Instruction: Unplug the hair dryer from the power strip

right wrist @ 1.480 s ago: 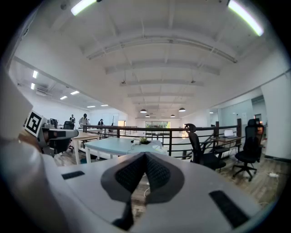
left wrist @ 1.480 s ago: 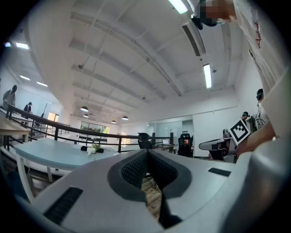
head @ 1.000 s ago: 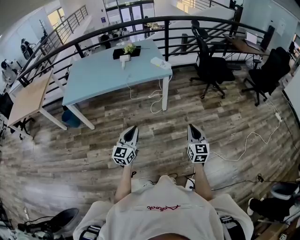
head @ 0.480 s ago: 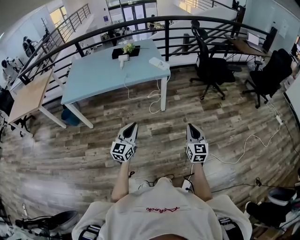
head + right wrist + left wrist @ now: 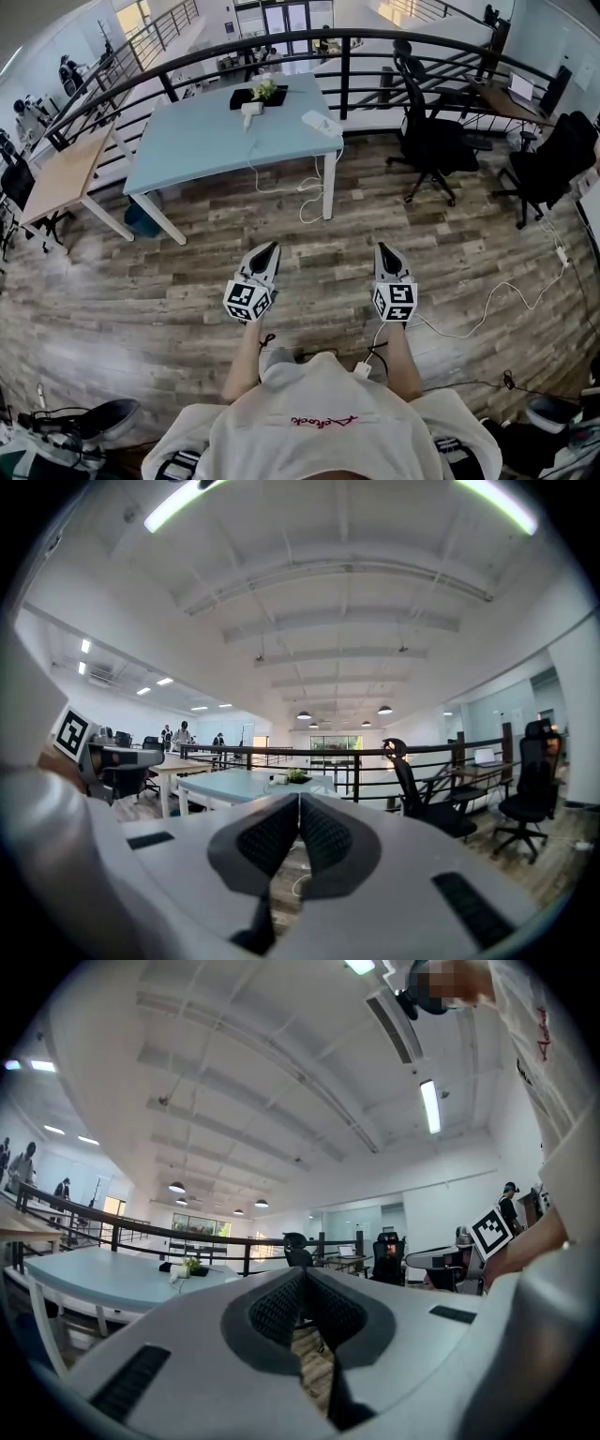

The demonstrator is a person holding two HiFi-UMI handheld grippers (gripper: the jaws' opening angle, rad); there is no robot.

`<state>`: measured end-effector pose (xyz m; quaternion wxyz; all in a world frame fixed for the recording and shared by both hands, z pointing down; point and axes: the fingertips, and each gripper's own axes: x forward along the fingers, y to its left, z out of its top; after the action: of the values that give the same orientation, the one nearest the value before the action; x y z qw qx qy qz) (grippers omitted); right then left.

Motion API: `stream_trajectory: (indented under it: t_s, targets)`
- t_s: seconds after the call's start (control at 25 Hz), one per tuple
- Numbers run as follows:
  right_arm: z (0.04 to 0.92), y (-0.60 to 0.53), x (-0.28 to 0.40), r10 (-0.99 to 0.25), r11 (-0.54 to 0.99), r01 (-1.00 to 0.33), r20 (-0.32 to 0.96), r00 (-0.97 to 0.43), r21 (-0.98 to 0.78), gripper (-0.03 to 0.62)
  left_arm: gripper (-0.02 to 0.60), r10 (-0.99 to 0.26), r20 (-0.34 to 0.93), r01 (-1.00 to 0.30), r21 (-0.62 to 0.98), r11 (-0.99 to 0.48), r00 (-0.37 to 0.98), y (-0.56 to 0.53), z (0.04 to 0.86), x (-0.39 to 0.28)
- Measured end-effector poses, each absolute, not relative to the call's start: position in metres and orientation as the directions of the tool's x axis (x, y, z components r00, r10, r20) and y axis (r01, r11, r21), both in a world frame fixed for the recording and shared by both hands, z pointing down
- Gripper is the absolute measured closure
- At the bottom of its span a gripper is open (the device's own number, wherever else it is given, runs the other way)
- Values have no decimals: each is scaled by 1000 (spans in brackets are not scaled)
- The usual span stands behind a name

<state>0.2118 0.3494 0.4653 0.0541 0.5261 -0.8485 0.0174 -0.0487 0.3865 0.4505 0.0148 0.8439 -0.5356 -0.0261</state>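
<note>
The left tool and right tool are clenched empty over the floor. Well ahead on the blue bench, the white hair dryer lies beside a black tray holding a plant, near the power strip.

Only txt in view: red script on your shirt, upside down & too small to read. Nothing else legible anywhere.

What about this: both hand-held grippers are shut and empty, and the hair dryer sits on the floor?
No, the head view shows the hair dryer on the blue table. Left hand-held gripper and right hand-held gripper are shut and empty.
</note>
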Motion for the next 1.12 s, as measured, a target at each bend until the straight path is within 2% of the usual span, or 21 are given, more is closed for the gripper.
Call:
stream_trajectory:
  t_s: [0.56,1.12]
  targets:
    - [476,318,221,-886,453,-891,118,-448,22,576,568,-900,-28,-899,40,-435,434,348,454,-29]
    - [492,229,177,-886,449,-892,150,-439,46,576,568,-890,-27,-887,74,-456,456,246,478,-64]
